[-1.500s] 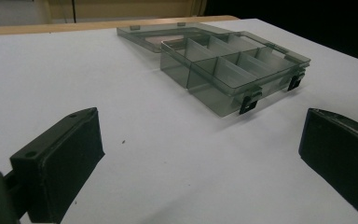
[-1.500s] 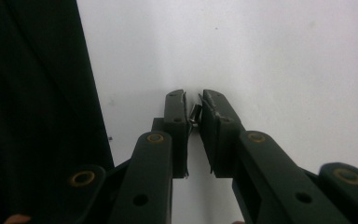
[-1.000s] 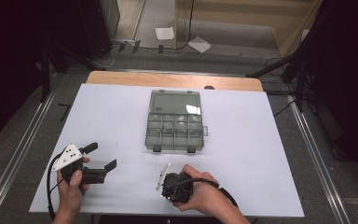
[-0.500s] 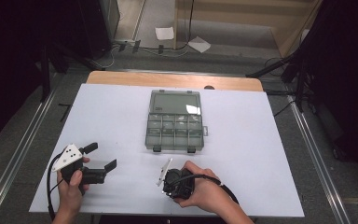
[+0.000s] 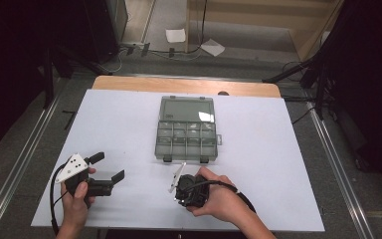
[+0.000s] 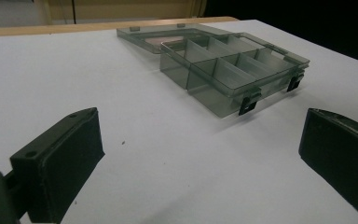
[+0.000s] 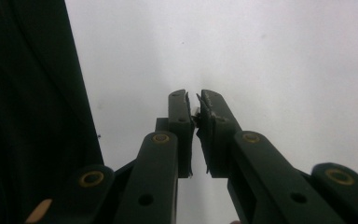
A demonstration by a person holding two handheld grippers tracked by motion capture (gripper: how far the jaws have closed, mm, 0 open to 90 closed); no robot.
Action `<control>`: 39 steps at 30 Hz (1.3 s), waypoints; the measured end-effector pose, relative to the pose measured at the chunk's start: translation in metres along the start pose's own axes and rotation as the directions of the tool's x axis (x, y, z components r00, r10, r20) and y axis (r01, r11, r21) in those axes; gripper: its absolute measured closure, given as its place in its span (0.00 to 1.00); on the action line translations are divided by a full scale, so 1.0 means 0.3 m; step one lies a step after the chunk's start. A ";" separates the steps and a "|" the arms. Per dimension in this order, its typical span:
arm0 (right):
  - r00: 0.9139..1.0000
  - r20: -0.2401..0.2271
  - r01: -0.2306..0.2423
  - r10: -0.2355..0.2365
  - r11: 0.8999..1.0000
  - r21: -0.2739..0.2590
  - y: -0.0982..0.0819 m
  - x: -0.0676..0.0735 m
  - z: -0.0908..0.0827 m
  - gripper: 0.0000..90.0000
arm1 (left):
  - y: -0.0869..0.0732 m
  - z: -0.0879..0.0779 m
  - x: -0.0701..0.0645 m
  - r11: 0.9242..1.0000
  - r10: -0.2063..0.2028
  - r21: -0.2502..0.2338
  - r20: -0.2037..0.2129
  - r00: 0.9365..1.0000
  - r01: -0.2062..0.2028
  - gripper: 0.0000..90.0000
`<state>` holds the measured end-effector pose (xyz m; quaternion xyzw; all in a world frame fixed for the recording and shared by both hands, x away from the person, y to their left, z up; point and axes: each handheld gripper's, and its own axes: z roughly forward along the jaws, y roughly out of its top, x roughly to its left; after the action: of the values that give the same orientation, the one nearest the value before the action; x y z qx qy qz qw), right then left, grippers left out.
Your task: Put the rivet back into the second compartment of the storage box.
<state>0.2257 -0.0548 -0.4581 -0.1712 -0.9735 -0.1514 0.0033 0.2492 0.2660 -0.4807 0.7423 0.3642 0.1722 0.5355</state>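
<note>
Sitting near the middle of the table, a bit toward the far side, is the smoky clear organizer box (image 5: 185, 128), and it's wide open: the lid lies flat on the far side, the divided tray on the near side. From the left gripper view the compartments (image 6: 233, 70) look like plain see-through cells, and two dark latches (image 6: 247, 105) hang off the near wall. Can't make out anything inside them from here.

Closest to the box is the right gripper (image 5: 179, 178), down at the near edge just right of center, tipped over in the person's right hand (image 5: 218, 198). Its jaws are pressed together with just a sliver of a gap, and in the right gripper view there's a tiny pale speck at the seam, too small to say what it is.

The left gripper (image 5: 107, 167) is further out at the near left, held in the left hand (image 5: 74, 201), jaws spread wide with nothing between them, aimed toward the box but well apart from it.

Everything sits on a white sheet (image 5: 288, 164) covering the wooden table (image 5: 129, 83).
</note>
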 end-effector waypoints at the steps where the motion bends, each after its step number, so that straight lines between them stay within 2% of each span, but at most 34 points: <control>1: 1.000 0.001 -0.004 0.004 1.000 -0.001 0.000 -0.001 -0.002 0.94 | 0.000 0.000 0.000 1.000 0.000 0.000 0.000 1.000 0.000 0.00; 39: 0.999 0.030 -0.039 0.040 0.999 -0.033 0.024 -0.100 -0.103 0.94 | 0.001 -0.001 0.000 1.000 -0.001 -0.001 0.000 1.000 0.001 0.00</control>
<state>0.2549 -0.0674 -0.4282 -0.1927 -0.9673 -0.1646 -0.0116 0.2490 0.2662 -0.4803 0.7417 0.3644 0.1724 0.5360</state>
